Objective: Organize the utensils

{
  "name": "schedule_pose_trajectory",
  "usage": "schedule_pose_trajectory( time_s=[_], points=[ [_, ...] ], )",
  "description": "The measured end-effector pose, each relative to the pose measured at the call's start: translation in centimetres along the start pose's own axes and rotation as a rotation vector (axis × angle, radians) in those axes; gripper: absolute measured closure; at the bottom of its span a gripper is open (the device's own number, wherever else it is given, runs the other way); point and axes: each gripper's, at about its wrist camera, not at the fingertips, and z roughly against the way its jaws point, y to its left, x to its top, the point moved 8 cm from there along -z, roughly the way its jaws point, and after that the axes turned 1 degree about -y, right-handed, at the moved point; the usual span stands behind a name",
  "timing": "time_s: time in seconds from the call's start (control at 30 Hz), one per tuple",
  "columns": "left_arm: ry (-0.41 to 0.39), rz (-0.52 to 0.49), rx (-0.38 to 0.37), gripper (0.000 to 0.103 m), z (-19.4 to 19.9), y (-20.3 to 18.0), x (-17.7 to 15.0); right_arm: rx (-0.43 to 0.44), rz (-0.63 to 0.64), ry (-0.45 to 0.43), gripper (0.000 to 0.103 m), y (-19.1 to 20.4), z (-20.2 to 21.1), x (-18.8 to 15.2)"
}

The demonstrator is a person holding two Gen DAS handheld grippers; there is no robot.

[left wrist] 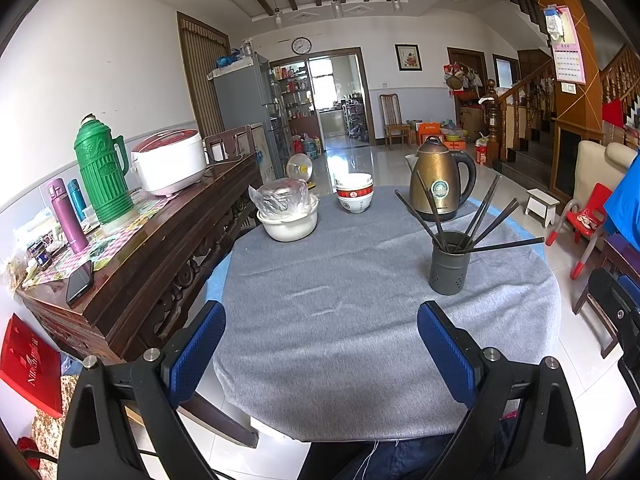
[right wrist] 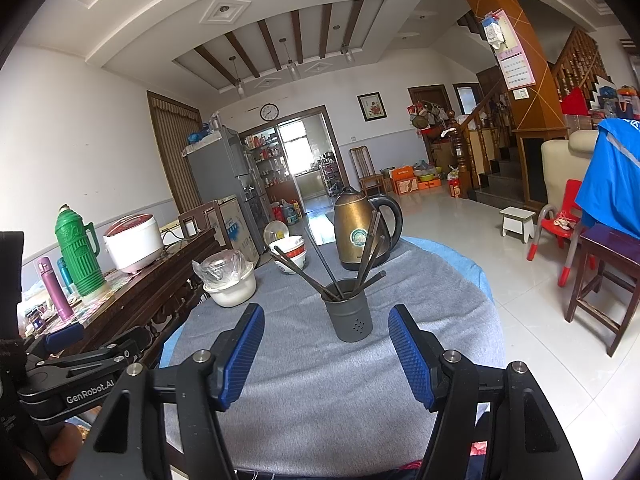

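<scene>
A dark grey holder cup (left wrist: 449,263) stands upright on the round table's grey cloth (left wrist: 340,320), right of centre, with several dark chopsticks (left wrist: 480,216) fanned out of it. It also shows in the right wrist view (right wrist: 352,318) with the chopsticks (right wrist: 320,268). My left gripper (left wrist: 320,344) is open and empty above the near part of the table, left of the cup. My right gripper (right wrist: 326,348) is open and empty, just in front of the cup. The left gripper's body (right wrist: 80,364) shows at the right wrist view's left edge.
A bronze kettle (left wrist: 440,180), stacked bowls (left wrist: 354,194) and a white pot with a bagged lid (left wrist: 288,216) stand at the table's far side. A wooden sideboard (left wrist: 152,240) with a green thermos (left wrist: 102,172) and rice cooker (left wrist: 168,164) is left. Stools and a red chair (right wrist: 560,224) stand right.
</scene>
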Motion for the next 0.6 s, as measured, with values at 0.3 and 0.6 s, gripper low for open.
schedule_pose_trajectory(
  time_s=[0.3,0.6],
  points=[
    [0.001,0.001,-0.001,0.006,-0.06,0.02,-0.11,0.001,0.000,0.001,0.035,-0.01,0.01,-0.01],
    [0.002,0.002,0.000,0.006,-0.10,0.03,-0.16,0.001,0.001,0.001,0.035,0.07,0.09,-0.10]
  ],
)
